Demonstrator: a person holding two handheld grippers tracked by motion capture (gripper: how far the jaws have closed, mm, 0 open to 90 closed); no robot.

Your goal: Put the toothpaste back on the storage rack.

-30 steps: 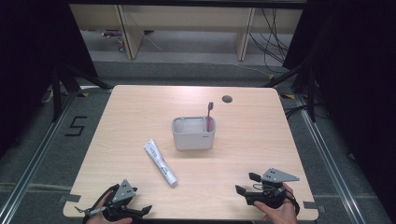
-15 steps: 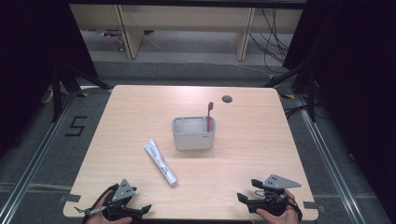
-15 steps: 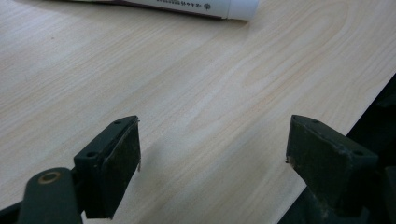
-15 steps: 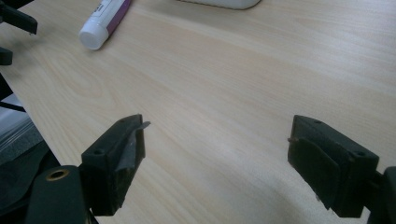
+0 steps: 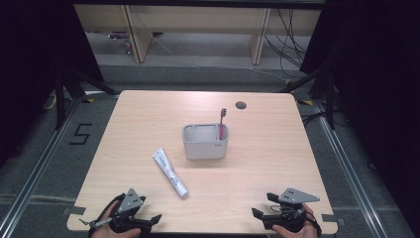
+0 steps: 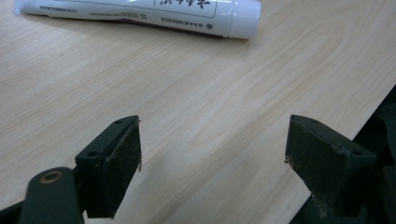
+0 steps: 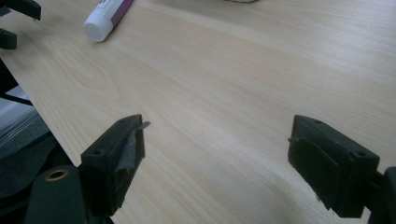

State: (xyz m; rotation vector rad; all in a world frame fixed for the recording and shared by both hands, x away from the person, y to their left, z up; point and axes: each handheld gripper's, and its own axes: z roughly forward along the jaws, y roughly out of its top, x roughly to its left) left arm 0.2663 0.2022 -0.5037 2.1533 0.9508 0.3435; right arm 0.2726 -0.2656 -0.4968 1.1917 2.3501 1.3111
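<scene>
i'm holding the left gripper [image 5: 148,220] spread near the toothpaste tube [image 5: 170,172]; the right gripper [image 5: 261,210] has just been opening, nothing between its jaws, over the table [image 5: 148,114].

Tabletop [image 5: 148,124] pale wood-grain laminate, smooth, matt. Toothpaste tube [image 5: 169,172] glossy white plastic. Holder [image 5: 205,147] matt grey plastic. Left claw [image 6: 212,163] pads matt black, scuffed.
</scene>
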